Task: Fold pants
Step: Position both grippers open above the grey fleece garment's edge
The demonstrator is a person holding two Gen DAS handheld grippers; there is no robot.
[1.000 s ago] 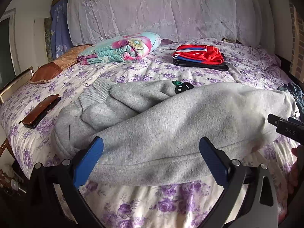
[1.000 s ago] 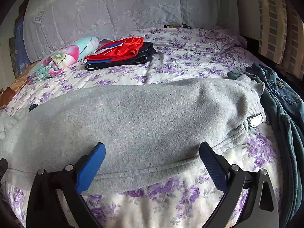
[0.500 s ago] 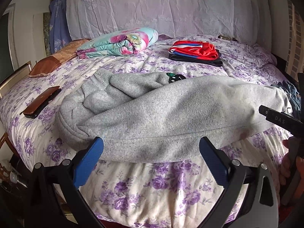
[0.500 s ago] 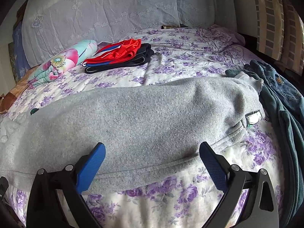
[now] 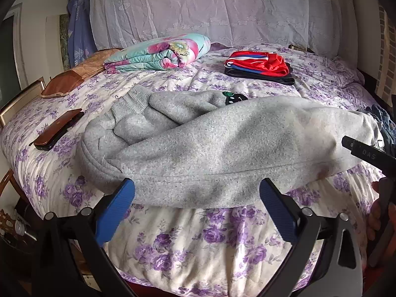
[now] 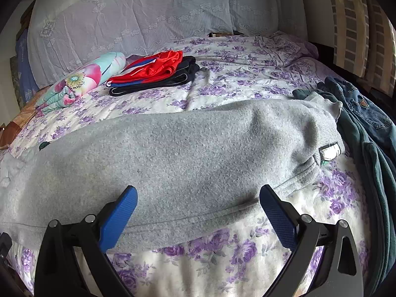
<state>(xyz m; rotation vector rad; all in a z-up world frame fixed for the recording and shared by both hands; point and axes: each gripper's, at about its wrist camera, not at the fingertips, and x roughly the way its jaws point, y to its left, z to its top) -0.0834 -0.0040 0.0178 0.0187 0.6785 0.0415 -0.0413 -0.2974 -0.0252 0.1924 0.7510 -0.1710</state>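
Grey fleece pants (image 5: 222,146) lie across the flowered bed, folded lengthwise with the legs bunched at the left; in the right wrist view the grey pants (image 6: 188,158) show a waistband label at the right end. My left gripper (image 5: 196,195) is open, its blue pads just short of the near hem, holding nothing. My right gripper (image 6: 198,201) is open too, hovering over the near edge of the fabric. Part of the right tool and a hand (image 5: 378,220) show at the left view's right edge.
A red and dark folded stack (image 5: 258,65) and a rolled floral quilt (image 5: 160,53) lie toward the headboard. A brown wallet-like case (image 5: 58,130) rests at the left. Blue jeans and dark green clothes (image 6: 366,128) are heaped at the right bed edge.
Both grippers have drawn back from the pants toward the near bed edge and risen; more bedsheet shows in front. The pants lie where they were.
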